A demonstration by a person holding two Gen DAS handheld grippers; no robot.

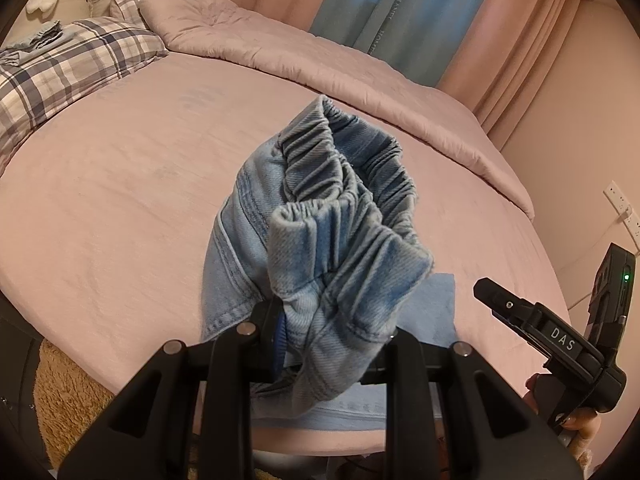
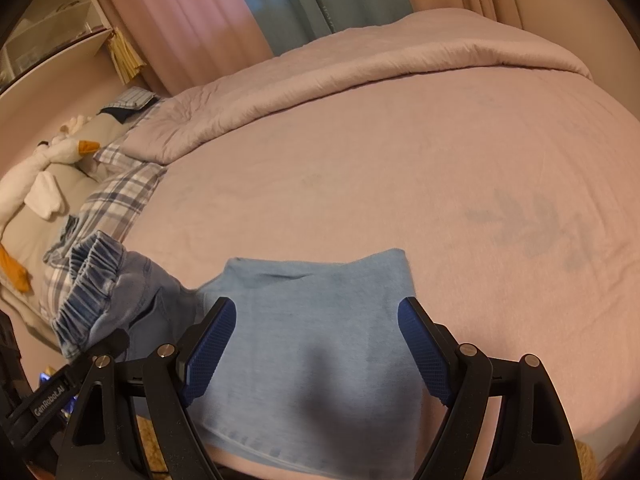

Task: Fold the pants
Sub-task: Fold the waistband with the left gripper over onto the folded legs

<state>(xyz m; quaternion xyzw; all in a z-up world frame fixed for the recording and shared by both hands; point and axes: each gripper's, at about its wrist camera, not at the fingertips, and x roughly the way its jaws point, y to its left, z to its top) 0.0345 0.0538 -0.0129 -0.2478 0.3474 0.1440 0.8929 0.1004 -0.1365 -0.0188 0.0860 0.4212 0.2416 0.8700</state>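
**Operator:** Pants (image 1: 320,216) first: light blue denim, bunched at the elastic waistband and lifted off the pink bed (image 1: 104,216). My left gripper (image 1: 332,336) is pinching the waistband fabric, with its jaws drawn close on the cloth and the gathered band standing up right in front of its camera.

**Partner:** And the rest of the pants?

**Operator:** They lie flat on the bed near its front edge. In the right wrist view that flat part (image 2: 316,344) sits directly under and between the fingers of my right gripper (image 2: 316,344). Those jaws are spread wide with the blue pads apart, and nothing is caught between them.

**Partner:** What does each camera give you that the other doesn't?

**Operator:** Going left to right in the left wrist view: plaid pillows (image 1: 60,68), a pink quilt (image 1: 304,60) pushed up along the far side, curtains behind, then the right gripper's body at the right edge with a green light on it and the person's fingers under it. That view hides most of the flat fabric behind the lifted bunch. The right wrist view shows the spread panel plainly, with the raised waistband at its left, a white plush goose (image 2: 44,168) by the pillows, and a faint grey mark on the sheet further right.
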